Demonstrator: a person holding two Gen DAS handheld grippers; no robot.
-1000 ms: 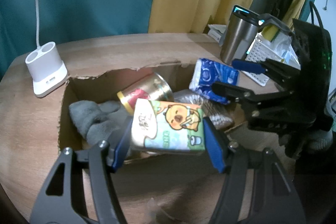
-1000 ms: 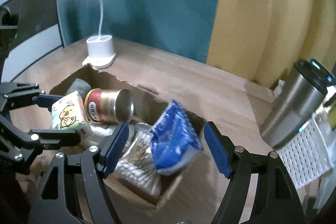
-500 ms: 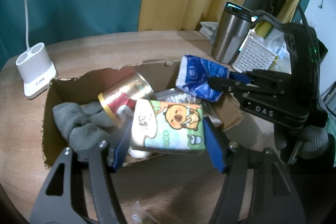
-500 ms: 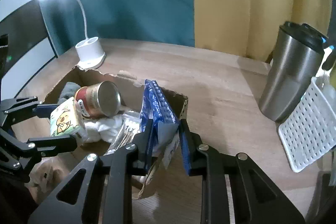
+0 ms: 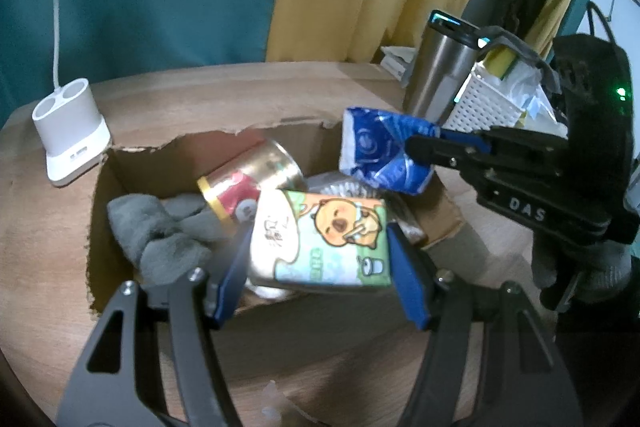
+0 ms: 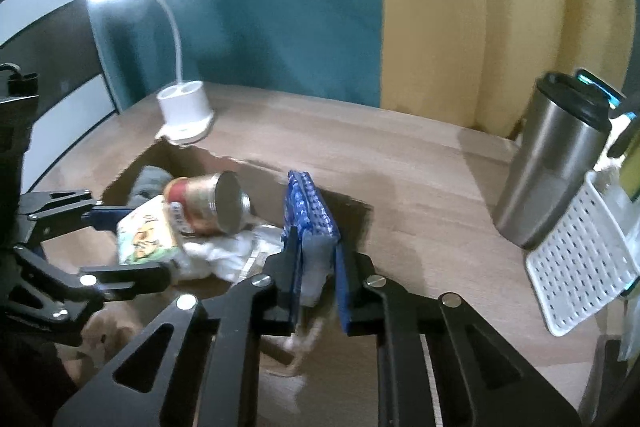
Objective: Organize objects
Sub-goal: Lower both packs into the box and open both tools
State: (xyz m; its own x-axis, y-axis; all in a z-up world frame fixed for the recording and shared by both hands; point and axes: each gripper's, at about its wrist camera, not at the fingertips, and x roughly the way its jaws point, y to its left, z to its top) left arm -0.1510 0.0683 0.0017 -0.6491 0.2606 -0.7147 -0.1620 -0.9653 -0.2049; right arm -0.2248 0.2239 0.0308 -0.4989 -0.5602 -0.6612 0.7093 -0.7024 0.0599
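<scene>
My left gripper (image 5: 320, 263) is shut on a green tissue pack with a cartoon animal (image 5: 324, 239) and holds it over the near side of a torn cardboard box (image 5: 132, 163). My right gripper (image 6: 318, 267) is shut on a blue tissue pack (image 6: 308, 211), lifted above the box's right end; the blue pack also shows in the left wrist view (image 5: 380, 151). In the box lie a gold and red can (image 5: 248, 183), a grey cloth (image 5: 160, 231) and crumpled white plastic (image 6: 232, 251).
A white lamp base (image 5: 72, 131) stands on the wooden table left of the box. A steel tumbler (image 6: 556, 163) and a white perforated basket (image 6: 580, 267) stand at the right. Curtains hang behind the table.
My right gripper closed on the blue tissue pack and raised it out of the box. My left gripper keeps holding the green pack, drawn slightly back.
</scene>
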